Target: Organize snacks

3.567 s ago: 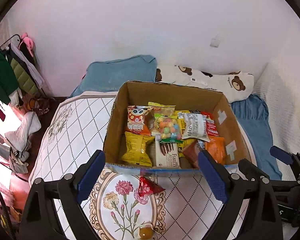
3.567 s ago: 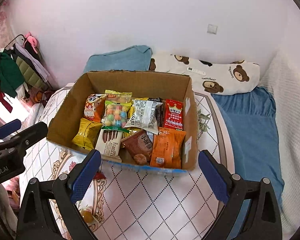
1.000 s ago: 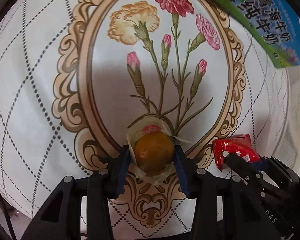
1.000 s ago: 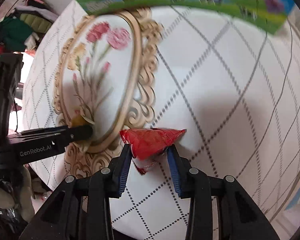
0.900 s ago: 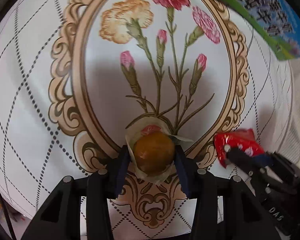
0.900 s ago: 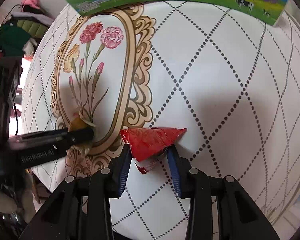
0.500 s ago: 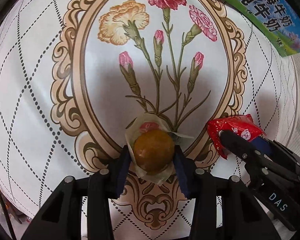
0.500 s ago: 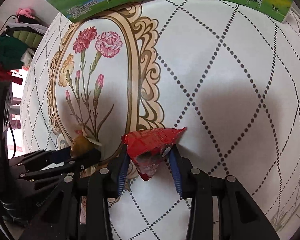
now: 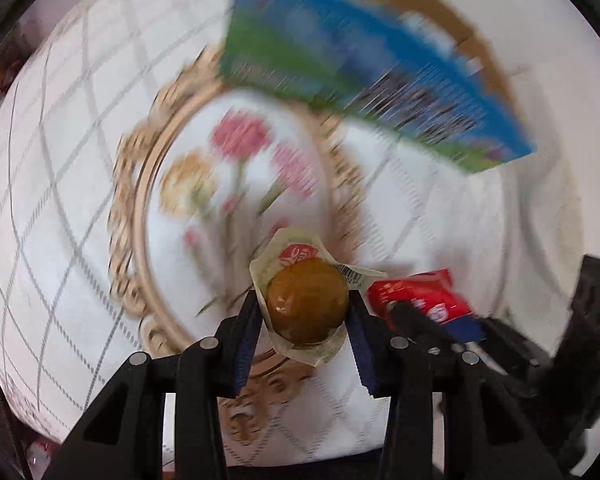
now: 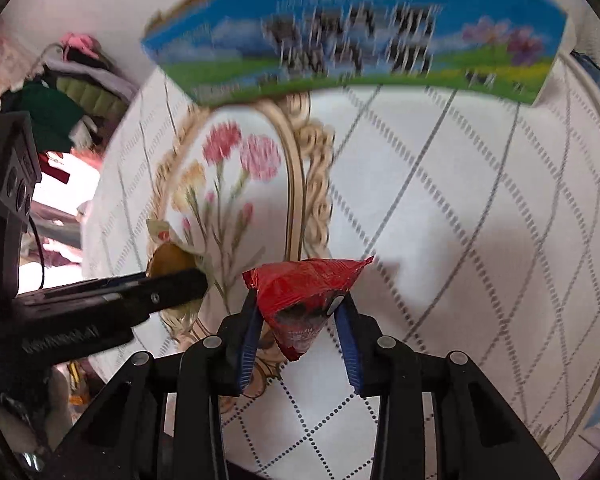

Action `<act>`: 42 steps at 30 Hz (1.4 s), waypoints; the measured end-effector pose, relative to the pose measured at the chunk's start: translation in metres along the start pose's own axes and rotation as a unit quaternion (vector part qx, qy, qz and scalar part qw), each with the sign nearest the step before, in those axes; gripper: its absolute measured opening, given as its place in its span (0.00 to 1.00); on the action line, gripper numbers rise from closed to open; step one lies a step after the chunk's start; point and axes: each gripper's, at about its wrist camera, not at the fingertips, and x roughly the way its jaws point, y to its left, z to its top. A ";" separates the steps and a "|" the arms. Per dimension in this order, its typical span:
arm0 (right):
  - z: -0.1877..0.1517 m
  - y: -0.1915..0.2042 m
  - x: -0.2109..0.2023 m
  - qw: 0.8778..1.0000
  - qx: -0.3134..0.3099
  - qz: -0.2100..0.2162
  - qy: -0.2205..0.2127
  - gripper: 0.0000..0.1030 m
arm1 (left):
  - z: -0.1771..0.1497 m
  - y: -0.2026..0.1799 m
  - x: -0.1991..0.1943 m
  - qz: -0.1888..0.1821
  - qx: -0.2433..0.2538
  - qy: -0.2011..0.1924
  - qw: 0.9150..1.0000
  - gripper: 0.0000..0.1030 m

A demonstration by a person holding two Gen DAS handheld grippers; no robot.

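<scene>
Left gripper [image 9: 307, 312] is clamped tight on the round brown snack in its clear wrapper [image 9: 307, 301] — blue pads pressing both sides, held above the flower-patterned table [image 9: 60, 184]. Right gripper [image 10: 298, 322] pinches the red triangular snack packet [image 10: 300, 284] the same way, just beside the left one. The blue-and-green printed cardboard box [image 10: 352, 28] sits at the table's far side — blurred.

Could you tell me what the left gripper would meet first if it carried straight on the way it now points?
Probably the patterned tablecloth, near its flower medallion. The left gripper, shut on the round brown snack, points steeply down at it; the printed box lies farther ahead. Depth is unclear.
</scene>
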 end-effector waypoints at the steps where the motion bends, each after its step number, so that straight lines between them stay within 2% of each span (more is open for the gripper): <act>1: 0.007 -0.002 -0.009 1.000 0.001 0.001 -0.008 0.37 | 0.009 -0.011 -0.010 -0.008 0.010 -0.010 1.000 0.38; 5: 0.050 -0.011 -0.055 0.998 0.009 0.006 -0.063 0.37 | 0.058 -0.041 -0.041 -0.033 0.043 -0.042 0.998 0.38; 9: 0.102 -0.027 -0.100 0.993 0.003 -0.012 -0.118 0.37 | 0.112 -0.072 -0.053 -0.020 0.069 -0.061 0.996 0.38; 12: 0.139 -0.038 -0.107 0.992 -0.001 -0.029 -0.124 0.37 | 0.150 -0.075 -0.039 -0.003 0.074 -0.055 0.996 0.38; 14: 0.160 -0.049 -0.107 0.992 0.003 -0.036 -0.117 0.37 | 0.167 -0.072 -0.030 0.008 0.075 -0.040 0.996 0.38; 19: 0.196 -0.073 -0.078 0.997 0.009 -0.046 -0.053 0.37 | 0.195 -0.058 0.005 0.042 0.057 0.009 0.997 0.38; 20: 0.201 -0.077 -0.069 0.998 0.014 -0.045 -0.031 0.38 | 0.199 -0.053 0.013 0.044 0.048 0.021 0.998 0.38; 26: 0.210 -0.093 -0.043 0.998 0.029 -0.042 0.044 0.41 | 0.203 -0.043 0.036 0.051 0.036 0.060 0.996 0.38; 28: 0.211 -0.098 -0.037 0.996 0.037 -0.049 0.060 0.48 | 0.202 -0.040 0.040 0.053 0.028 0.074 0.995 0.39; 29: 0.212 -0.099 -0.034 0.996 0.038 -0.055 0.064 0.67 | 0.201 -0.039 0.041 0.057 0.024 0.079 0.995 0.39; 30: 0.214 -0.102 -0.032 0.995 0.039 -0.063 0.062 0.80 | 0.201 -0.038 0.040 0.060 0.020 0.081 0.995 0.40; 31: 0.214 -0.102 -0.033 0.995 0.038 -0.069 0.060 0.83 | 0.202 -0.038 0.039 0.067 0.025 0.075 0.995 0.52; 32: 0.216 -0.103 -0.033 0.995 0.036 -0.075 0.062 0.85 | 0.202 -0.040 0.037 0.089 0.029 0.079 0.992 0.71; 34: 0.218 -0.104 -0.032 0.993 0.036 -0.091 0.065 0.92 | 0.203 -0.042 0.032 0.112 0.037 0.066 0.991 0.89; 35: 0.219 -0.104 -0.032 0.992 0.034 -0.099 0.064 0.95 | 0.203 -0.042 0.030 0.114 0.039 0.060 0.991 0.89; 38: 0.221 -0.101 -0.035 0.990 0.024 -0.126 0.058 0.95 | 0.204 -0.041 0.024 0.125 0.036 0.048 0.990 0.91; 42: 0.224 -0.100 -0.039 0.989 0.026 -0.141 0.045 0.96 | 0.202 -0.041 0.018 0.135 0.039 0.036 0.989 0.93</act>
